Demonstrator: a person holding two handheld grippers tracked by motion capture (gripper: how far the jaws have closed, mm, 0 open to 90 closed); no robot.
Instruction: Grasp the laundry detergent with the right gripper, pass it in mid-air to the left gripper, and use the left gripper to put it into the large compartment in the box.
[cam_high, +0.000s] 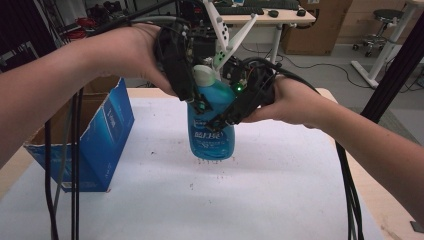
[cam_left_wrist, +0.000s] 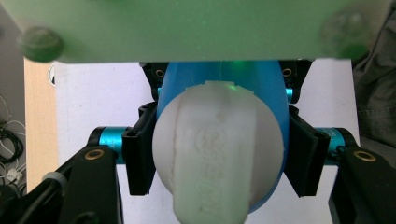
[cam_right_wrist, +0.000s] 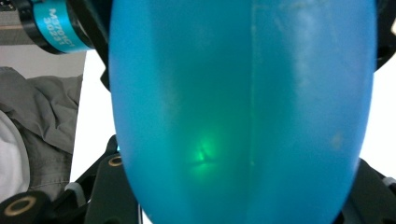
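- Two hand-held grippers meet on one object: a translucent blue plastic bottle with a white flip cap (cam_high: 210, 120), held upright above the middle of the white table cover (cam_high: 280, 190).
- Left gripper (cam_high: 196, 102): comes down from above at the bottle's upper left. In the left gripper view its black pads (cam_left_wrist: 138, 156) press against both sides of the bottle's shoulder just below the white cap (cam_left_wrist: 217, 149), so it is pinching the bottle near the neck. Judgement: this high grip steadies the top and keeps the bottle vertical.
- Right gripper (cam_high: 220, 120): approaches from the right, slanting down across the labelled front of the body. In the right gripper view the blue wall sits close against the camera, between the jaws. The contact at the tips is not visible, so I cannot tell whether this gripper is clamped or merely placed around the bottle.
- Bottle base: appears to sit at or just over the table cover; contact cannot be confirmed from the high view.
- Open blue cardboard box (cam_high: 95, 135): stands at the left of the table, well apart from the bottle, its mouth facing upward. Judgement: a likely source or destination for the bottle.
- Risk, as judgement: the smooth, rounded wall could slip if only one grip bears the load.
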